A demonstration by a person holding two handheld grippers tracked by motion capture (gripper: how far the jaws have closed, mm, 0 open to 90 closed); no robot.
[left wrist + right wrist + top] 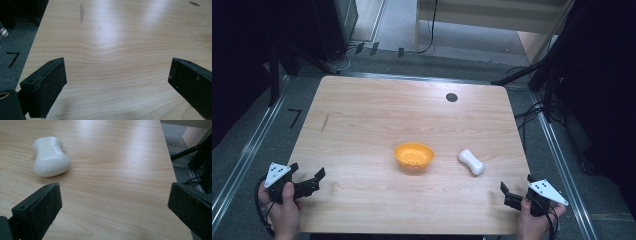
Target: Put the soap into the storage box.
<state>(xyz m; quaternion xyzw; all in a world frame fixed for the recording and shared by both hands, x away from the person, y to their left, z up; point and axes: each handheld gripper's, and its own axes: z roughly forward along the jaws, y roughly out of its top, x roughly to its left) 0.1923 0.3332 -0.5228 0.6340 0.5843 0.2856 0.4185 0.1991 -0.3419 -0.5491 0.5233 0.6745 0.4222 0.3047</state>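
Note:
An orange bowl (414, 155) with small holes in its bottom sits near the middle of the wooden table (377, 115). To its right lies a white bar of soap (471, 161), pinched at the waist. My left gripper (307, 182) rests open at the table's near left corner, far from both. My right gripper (515, 194) is open at the near right corner, a short way in front of the soap. In the right gripper view the soap (50, 156) lies ahead and left of my left jaw. Both pairs of jaws are empty.
A dark round hole (451, 97) marks the table's far side. A grey smudge (81, 13) stains the wood at the far left. Black stands and cables (532, 112) crowd the floor beyond the right edge. A black "7" (12, 58) is marked on the floor at left.

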